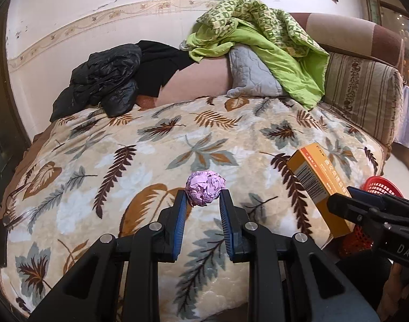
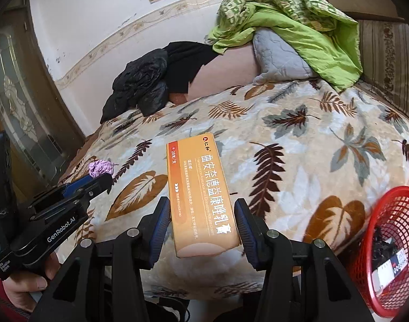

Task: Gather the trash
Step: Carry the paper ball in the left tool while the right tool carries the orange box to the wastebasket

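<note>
- Your left gripper (image 1: 203,197) pinches a crumpled purple paper ball (image 1: 205,191) at frame center, above the leaf-print blanket (image 1: 150,145).
- At right, your right gripper (image 1: 346,201) grips an orange medicine box (image 1: 318,185) beside a red basket (image 1: 381,185).

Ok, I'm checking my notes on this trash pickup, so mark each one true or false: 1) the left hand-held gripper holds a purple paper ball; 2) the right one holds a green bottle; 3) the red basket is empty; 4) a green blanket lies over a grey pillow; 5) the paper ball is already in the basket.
1) True: the left hand-held gripper is shut on the purple paper ball.
2) False: the right hand-held gripper grips an orange box.
3) False: the red basket already holds dark scraps and a small package.
4) True: the green blanket drapes over the grey pillow.
5) False: the ball is between the left gripper's pads, above the leaf-print blanket.
</note>
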The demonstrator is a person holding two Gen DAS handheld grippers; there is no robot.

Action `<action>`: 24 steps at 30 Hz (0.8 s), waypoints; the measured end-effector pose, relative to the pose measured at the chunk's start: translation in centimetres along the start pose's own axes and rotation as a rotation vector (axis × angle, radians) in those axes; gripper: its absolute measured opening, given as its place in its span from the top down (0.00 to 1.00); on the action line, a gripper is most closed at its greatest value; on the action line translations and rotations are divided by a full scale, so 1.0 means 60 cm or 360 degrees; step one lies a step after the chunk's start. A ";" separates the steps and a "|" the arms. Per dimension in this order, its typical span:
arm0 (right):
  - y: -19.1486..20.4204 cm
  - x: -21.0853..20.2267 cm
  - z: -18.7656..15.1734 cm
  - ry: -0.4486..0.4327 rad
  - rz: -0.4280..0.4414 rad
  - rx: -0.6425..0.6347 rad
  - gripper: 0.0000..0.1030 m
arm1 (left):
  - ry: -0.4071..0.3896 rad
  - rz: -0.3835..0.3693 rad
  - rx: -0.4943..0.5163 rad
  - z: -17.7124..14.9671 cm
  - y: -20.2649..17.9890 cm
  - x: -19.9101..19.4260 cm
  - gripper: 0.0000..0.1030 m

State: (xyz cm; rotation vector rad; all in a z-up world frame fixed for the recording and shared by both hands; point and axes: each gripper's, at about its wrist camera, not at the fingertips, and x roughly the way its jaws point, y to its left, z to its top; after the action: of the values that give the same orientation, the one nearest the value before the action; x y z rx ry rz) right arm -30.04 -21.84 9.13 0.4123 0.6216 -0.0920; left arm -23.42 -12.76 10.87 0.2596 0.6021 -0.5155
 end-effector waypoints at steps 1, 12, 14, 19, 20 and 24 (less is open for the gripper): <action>-0.003 -0.005 0.001 -0.0008 0.0001 0.0010 0.48 | -0.0001 -0.0008 0.0000 0.001 -0.003 -0.002 0.77; -0.045 -0.063 0.006 -0.0076 0.0010 0.0133 0.48 | -0.0016 -0.0104 0.0060 0.011 -0.051 -0.023 0.77; -0.054 -0.074 0.005 -0.0086 0.0005 0.0152 0.48 | -0.0019 -0.0129 0.0071 0.013 -0.062 -0.026 0.77; -0.087 -0.106 0.001 -0.0123 -0.0032 0.0224 0.48 | -0.0020 -0.0184 0.0116 0.020 -0.093 -0.029 0.77; -0.097 -0.113 0.001 -0.0133 -0.0043 0.0243 0.48 | -0.0022 -0.0196 0.0127 0.022 -0.100 -0.030 0.77; -0.138 -0.141 -0.004 -0.0169 -0.0103 0.0319 0.48 | -0.0024 -0.0260 0.0181 0.029 -0.136 -0.032 0.77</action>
State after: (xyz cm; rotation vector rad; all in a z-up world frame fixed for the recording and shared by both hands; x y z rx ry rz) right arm -38.77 -29.62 11.01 0.5775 0.5224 -0.2378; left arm -28.31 -19.57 12.71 0.3153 0.5828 -0.7103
